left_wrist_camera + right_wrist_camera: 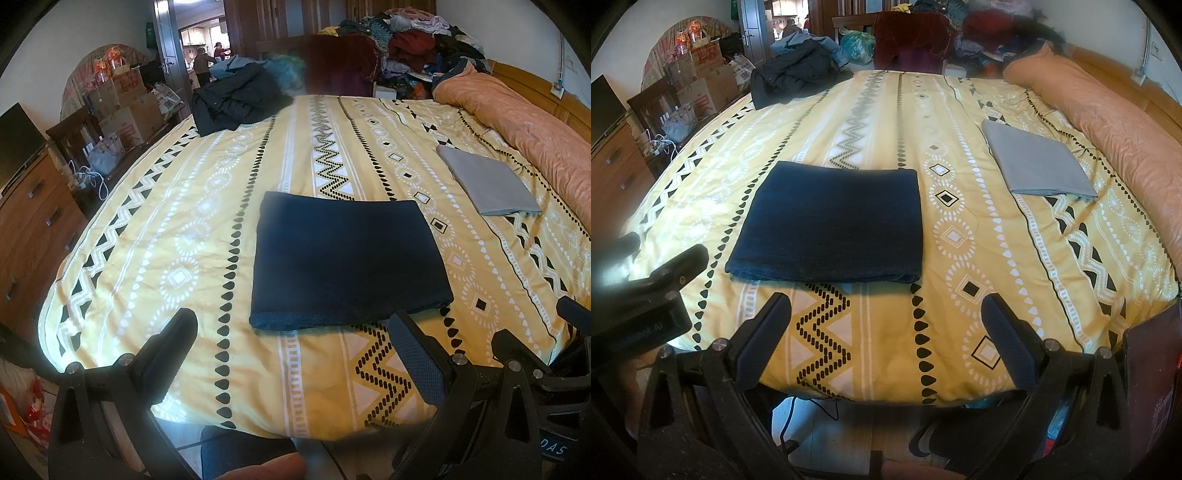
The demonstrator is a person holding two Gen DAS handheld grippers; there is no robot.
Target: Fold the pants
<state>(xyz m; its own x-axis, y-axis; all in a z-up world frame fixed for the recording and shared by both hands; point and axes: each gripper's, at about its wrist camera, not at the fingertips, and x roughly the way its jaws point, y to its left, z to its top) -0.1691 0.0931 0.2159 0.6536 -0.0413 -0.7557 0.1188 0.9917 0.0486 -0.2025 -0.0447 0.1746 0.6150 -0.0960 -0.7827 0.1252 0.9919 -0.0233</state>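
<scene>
The dark navy pants (347, 258) lie folded into a flat rectangle on the yellow patterned bedspread (184, 229). They show in the right wrist view (831, 221) too, left of centre. My left gripper (295, 332) is open and empty, held just short of the pants' near edge, above the bed's front edge. My right gripper (886, 314) is open and empty, also short of the near edge. The right gripper shows at the right edge of the left wrist view (535, 332); the left gripper shows at the left edge of the right wrist view (657, 273).
A folded grey garment (487, 181) lies to the right, next to a rolled orange quilt (524, 125). A dark jacket heap (236, 99) sits at the bed's far left corner. Clothes are piled at the far right (413, 40). A wooden dresser (29, 221) stands left.
</scene>
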